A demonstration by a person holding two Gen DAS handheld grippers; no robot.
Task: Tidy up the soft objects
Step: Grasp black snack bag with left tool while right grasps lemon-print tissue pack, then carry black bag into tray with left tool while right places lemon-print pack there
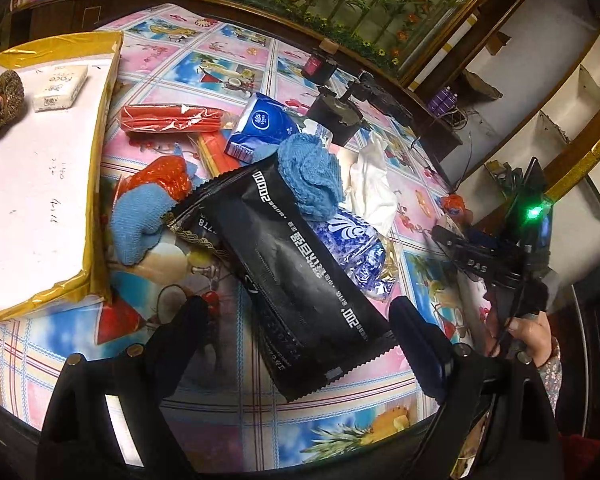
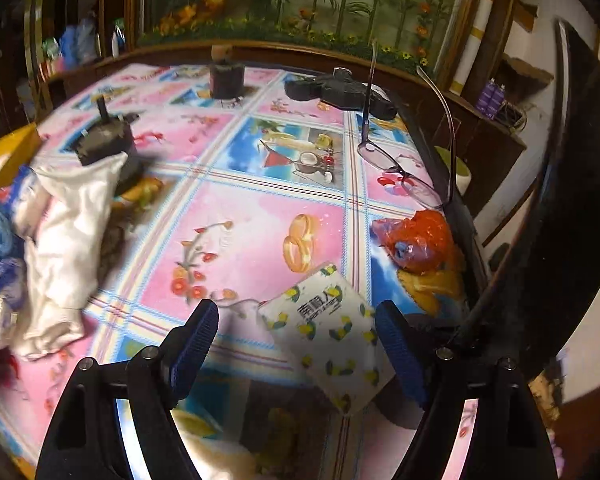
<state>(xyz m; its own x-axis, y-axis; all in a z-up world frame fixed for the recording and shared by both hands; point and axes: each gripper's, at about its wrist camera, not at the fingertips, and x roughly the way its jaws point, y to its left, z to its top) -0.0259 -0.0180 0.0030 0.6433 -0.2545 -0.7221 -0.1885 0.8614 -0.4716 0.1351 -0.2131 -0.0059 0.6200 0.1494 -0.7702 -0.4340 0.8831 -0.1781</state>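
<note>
Black tissue pack (image 1: pixel 300 276) between released left tongs (image 1: pixel 300 320), right tongs (image 2: pixel 296 332) released, gold-edged box (image 1: pixel 100 128) holding scrunchie (image 1: pixel 0 104), white tissues (image 1: pixel 60 86)

Home; printed tablecloth (image 2: pixel 260 208), eyeglasses (image 2: pixel 404 168)

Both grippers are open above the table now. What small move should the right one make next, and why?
Probably close the right gripper on the lemon-print tissue pack. The pack already lies between its open fingers, nearer the right-hand one, and nothing is pressed yet. The left gripper is likewise open over the black packet.
</note>
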